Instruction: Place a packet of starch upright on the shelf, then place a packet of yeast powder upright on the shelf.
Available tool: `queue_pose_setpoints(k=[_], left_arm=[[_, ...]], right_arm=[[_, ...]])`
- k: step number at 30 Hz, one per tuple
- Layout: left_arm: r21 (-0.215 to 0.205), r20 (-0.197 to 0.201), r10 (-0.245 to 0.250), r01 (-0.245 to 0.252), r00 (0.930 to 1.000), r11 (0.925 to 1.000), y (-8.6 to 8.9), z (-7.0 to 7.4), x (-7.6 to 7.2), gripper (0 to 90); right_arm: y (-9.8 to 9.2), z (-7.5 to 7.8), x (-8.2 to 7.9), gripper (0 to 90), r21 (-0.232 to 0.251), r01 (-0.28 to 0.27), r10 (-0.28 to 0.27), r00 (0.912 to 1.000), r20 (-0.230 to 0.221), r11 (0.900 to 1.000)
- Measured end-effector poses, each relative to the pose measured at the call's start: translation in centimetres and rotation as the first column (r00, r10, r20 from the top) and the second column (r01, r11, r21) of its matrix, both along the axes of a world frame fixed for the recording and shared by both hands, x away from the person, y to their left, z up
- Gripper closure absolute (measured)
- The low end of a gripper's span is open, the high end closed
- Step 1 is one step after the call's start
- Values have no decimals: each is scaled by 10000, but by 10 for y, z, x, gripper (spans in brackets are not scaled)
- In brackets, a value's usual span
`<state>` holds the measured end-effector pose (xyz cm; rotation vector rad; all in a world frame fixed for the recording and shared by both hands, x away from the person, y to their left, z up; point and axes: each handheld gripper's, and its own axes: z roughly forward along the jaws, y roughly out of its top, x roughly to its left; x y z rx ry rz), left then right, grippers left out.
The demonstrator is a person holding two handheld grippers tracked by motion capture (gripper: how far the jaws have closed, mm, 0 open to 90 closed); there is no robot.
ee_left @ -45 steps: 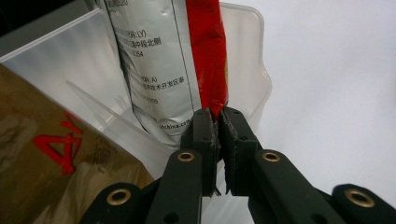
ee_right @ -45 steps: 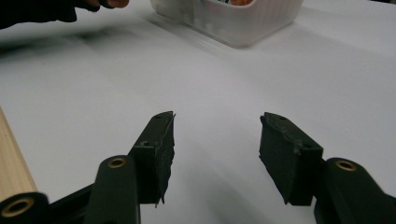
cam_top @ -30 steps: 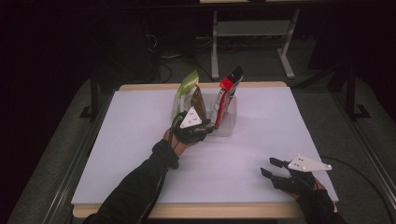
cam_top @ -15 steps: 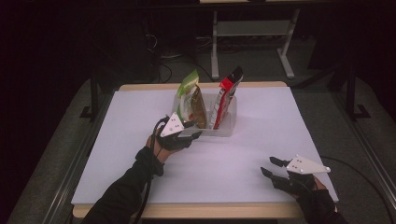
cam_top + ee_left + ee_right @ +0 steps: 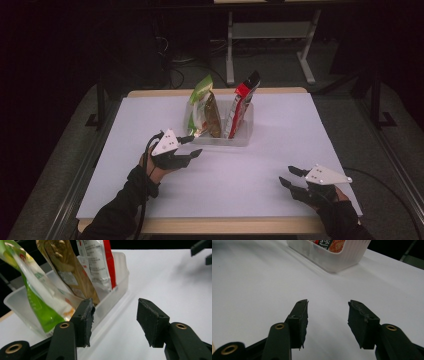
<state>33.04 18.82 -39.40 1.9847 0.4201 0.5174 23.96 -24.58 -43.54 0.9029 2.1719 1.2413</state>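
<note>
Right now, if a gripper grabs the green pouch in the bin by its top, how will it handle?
The green pouch looks like thin film that bends and leans in the clear bin, so likely floppy and light. Its glossy surface may slip between jaws. It rests against the gold pouch, which could shift or tip as it lifts.

Small print on white-red pouch (image 5: 96, 262) too tiny to read; digits on a pack in the bin (image 5: 329, 257) blurred, unreadable. No legible text elsewhere.

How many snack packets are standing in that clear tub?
3: a green packet at the left, a gold packet in the middle, a red packet at the right. Smaller ones may hide behind them.
</note>
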Motion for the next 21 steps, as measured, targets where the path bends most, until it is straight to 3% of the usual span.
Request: queue_pose_setpoints(k=[17,21], left_arm=[[315,-16,307,-306,9995,9990,43,-12,-24,410],[569,27,398,-399,9992,9976,50,-16,-27,399]], right_arm=[[-1,6,0,487,-26,-37,37,9997,252,10000],[-2,6,1,487,-88,-19,22,9995,312,10000]])
